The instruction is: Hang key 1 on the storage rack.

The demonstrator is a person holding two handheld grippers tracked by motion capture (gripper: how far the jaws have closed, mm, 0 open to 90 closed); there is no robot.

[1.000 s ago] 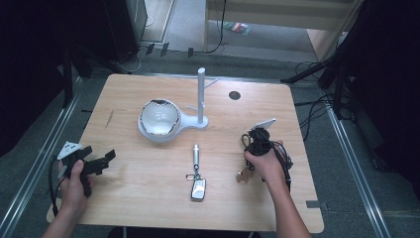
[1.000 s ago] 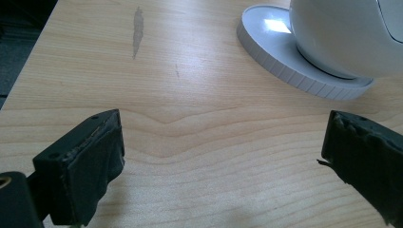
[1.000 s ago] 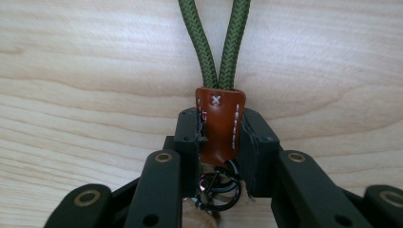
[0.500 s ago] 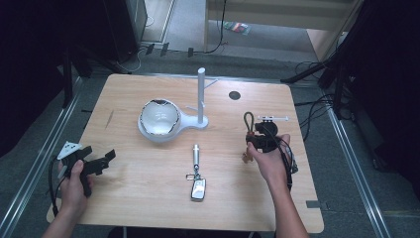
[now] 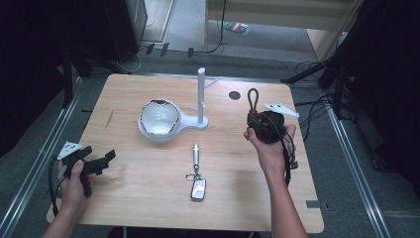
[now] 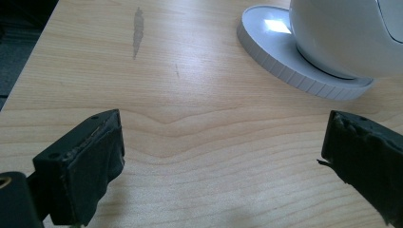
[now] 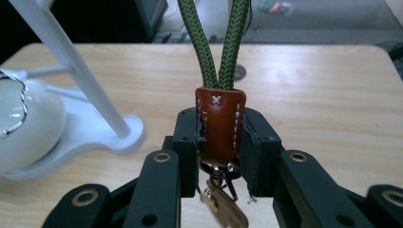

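Nearest me, my left hand-held gripper (image 5: 94, 163) rests low on the counter (image 5: 148, 198) with its jaws spread wide and nothing between them. A car key fob (image 5: 198, 189) lies flat near the front middle. My right hand-held gripper (image 7: 221, 142) is clenched on the brown leather tab of a key strap (image 7: 220, 124), raised off the counter, its green cord loop (image 5: 253, 100) pointing up. I judge the step in hand to be carrying it to the white stand (image 5: 201, 94) beyond, beside the bowl (image 5: 158, 119). The next move calls for lifting the loop over the stand's peg.
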